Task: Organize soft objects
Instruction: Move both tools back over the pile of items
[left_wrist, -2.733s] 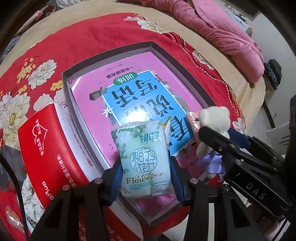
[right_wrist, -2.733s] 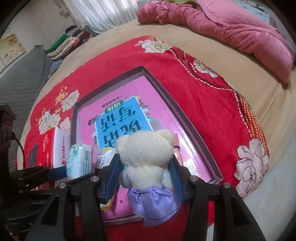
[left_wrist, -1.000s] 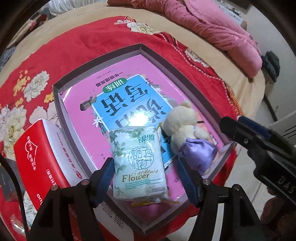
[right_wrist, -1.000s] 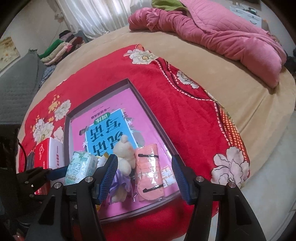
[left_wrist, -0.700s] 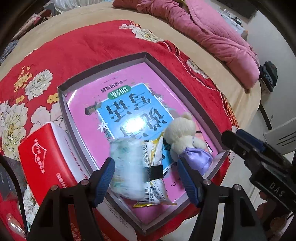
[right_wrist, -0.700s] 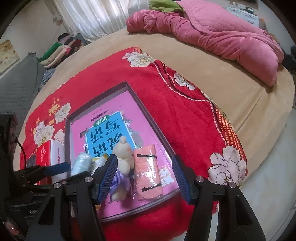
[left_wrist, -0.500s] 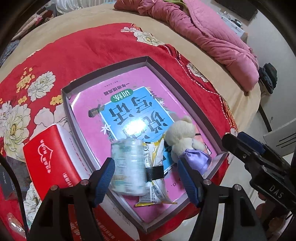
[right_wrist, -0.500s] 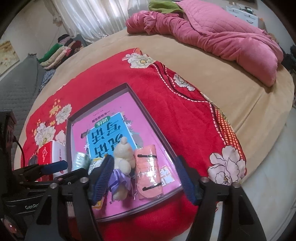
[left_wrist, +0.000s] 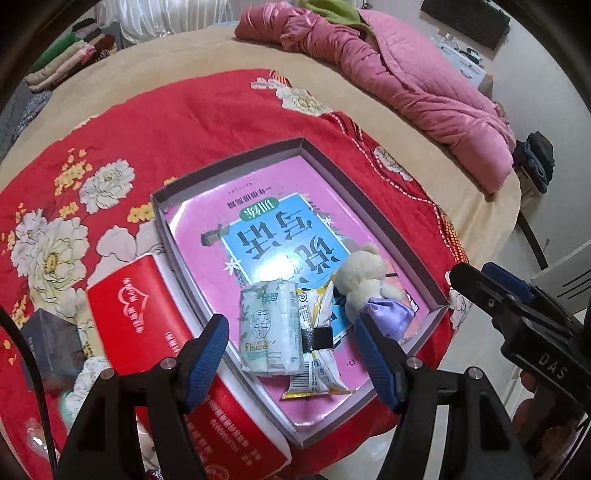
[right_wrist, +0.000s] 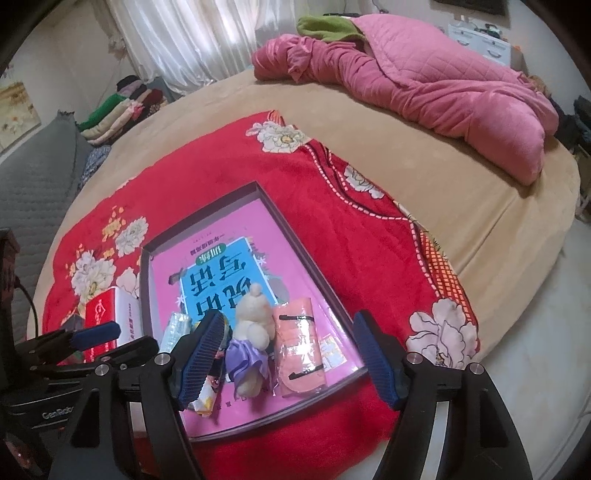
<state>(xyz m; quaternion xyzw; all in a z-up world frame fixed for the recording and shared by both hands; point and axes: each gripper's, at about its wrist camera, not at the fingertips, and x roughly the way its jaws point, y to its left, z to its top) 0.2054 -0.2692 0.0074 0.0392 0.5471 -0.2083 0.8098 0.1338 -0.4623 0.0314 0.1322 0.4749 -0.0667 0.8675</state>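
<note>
You are holding your left gripper (left_wrist: 291, 349) above the near end of the tray (left_wrist: 373, 192), its jaws standing wide apart and gripping nothing; your right gripper (right_wrist: 288, 354) is hovering over the same end of the tray, jaws likewise spread wide and empty.

The tissue pack (left_wrist: 267, 326) is lying flat inside the tray at its near end, partly on top of a yellow snack packet (left_wrist: 319, 373) that is sticking out toward the tray's near rim; the teddy bear (left_wrist: 360, 278) in the purple dress is lying just to the right of the tissue pack, touching the snack packet, its head pointing toward the tray's far end; in the right wrist view a pink packet (right_wrist: 299, 352) is lying just right of the teddy bear (right_wrist: 253, 332), close to the tray's right wall.

A pink book (left_wrist: 273, 221) with a blue panel is covering the tray's floor under all of these; a red box (left_wrist: 147, 332) is sitting against the tray's left wall, outside it; the tray is resting on a red flowered blanket (left_wrist: 166, 122) spread over the bed (right_wrist: 424, 155); a pink quilt (right_wrist: 424, 77) is lying heaped well beyond the tray's far end.
</note>
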